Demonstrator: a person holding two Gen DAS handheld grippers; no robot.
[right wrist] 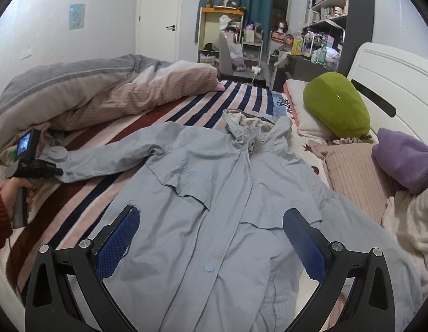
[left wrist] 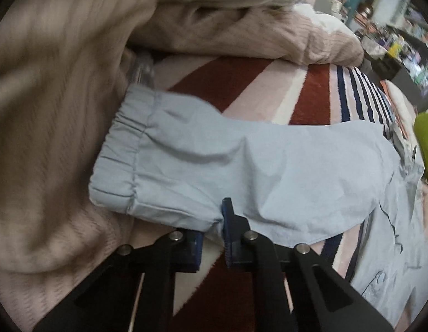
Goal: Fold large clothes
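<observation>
A pale blue jacket (right wrist: 214, 193) lies spread front-up on a striped blanket (right wrist: 164, 110), collar toward twelve o'clock. The right gripper (right wrist: 211, 221) hovers above its lower half, blue-padded jaws standing wide apart with nothing between them. At nine o'clock the left gripper (right wrist: 57, 172), held by a hand (right wrist: 16, 191) in a red sleeve, meets the jacket's outstretched sleeve cuff. A rumpled duvet (right wrist: 89, 94) sits at ten o'clock; a green cushion (right wrist: 335, 105) and purple cushion (right wrist: 405, 157) toward two.
</observation>
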